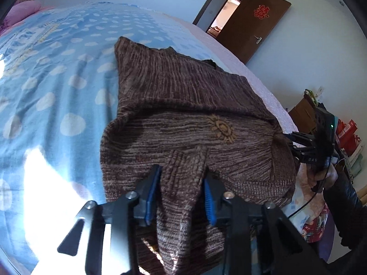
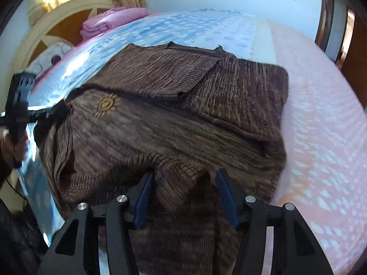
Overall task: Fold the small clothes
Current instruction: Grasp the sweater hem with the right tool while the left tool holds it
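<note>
Over on the left, the blue spotted sheet (image 1: pixel 57 73) covers the bed, sun glaring on its near corner. The left gripper (image 1: pixel 181 178) comes in at the near hem of the brown knit sweater (image 1: pixel 183 96), its jaws clamped on a bunched ridge of fabric that stands up between the blue pads. The sweater lies across the middle of the bed, collar at the far end, a gold sun emblem (image 1: pixel 222 128) showing on the part nearest the grippers, and a sleeve is already laid in across the body.

Moving right, the right gripper (image 2: pixel 184 180) matches its partner: jaws clamped on a fold of the near hem, cloth draping down below them. Beyond it, the pink sheet (image 2: pixel 321 105) covers the right side of the bed.

This looks like the bottom-to-top fold, with both near corners lifted. The next move calls for both grippers to carry the hem evenly toward the collar, keeping the edge level, then let go together. One side leading would probably skew the fold.
</note>
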